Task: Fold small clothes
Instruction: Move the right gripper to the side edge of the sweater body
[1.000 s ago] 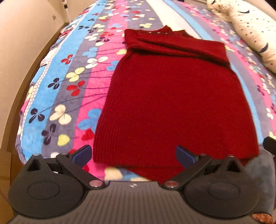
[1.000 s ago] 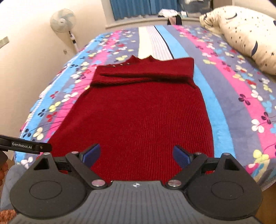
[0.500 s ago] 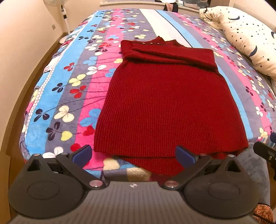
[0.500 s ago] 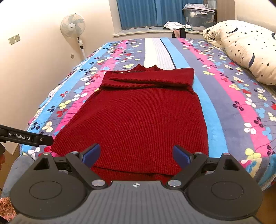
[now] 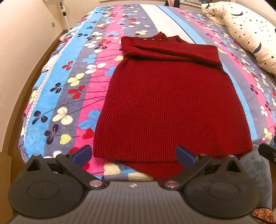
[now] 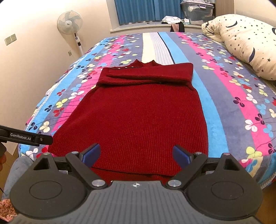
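Sweater flat ahead, sleeves folded across chest. Both grippers, left and right, wide open, holding nothing. Grab hem corners evenly, fold twd collar w/o bunching.

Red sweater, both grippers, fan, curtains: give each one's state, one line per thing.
Red sweater: flat on the bed, sleeves folded across the chest, body unfolded.
Left gripper: open, empty.
Right gripper: open, empty.
Fan: upright; running or not, cannot tell.
Curtains: drawn.
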Available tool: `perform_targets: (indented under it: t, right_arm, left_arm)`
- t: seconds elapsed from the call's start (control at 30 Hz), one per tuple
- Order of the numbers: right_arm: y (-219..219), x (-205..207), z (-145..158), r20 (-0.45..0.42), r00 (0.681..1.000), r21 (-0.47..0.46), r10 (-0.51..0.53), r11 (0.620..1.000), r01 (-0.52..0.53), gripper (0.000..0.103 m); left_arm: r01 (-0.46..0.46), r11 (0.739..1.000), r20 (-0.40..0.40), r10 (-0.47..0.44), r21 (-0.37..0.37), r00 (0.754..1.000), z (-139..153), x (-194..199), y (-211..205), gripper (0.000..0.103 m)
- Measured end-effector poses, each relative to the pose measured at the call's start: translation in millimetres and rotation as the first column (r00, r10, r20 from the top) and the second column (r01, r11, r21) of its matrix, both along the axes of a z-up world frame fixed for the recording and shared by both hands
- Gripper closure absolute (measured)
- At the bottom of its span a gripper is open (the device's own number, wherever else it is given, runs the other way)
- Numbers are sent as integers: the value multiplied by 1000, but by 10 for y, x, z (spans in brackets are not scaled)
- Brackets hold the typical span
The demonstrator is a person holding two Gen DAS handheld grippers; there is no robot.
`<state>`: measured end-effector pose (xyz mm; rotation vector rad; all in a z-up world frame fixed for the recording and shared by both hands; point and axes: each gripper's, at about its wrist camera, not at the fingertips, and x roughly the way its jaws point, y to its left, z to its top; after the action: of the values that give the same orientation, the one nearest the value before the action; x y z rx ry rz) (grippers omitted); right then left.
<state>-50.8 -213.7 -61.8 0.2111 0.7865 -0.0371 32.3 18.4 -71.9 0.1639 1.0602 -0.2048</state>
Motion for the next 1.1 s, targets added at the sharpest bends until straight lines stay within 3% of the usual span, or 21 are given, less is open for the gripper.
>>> perform_targets:
  t: [0.4,0.83,1.1]
  right_arm:
    - [-258,276,-227,-71,997,42,-44,998,47,11]
    - [-579,744,-680,-202,975,37,-92,994,101,11]
    - [-1055,1011,-1090,-276,953,29,-126,990,140,11]
  left_arm:
    - [-11,998,-58,14,55,998,-237,305,-66,0]
    - [-12,994,-162,29,109,986,-655,820,-83,0]
    - [37,989,-126,-19,143,992,-1012,1316,43,0]
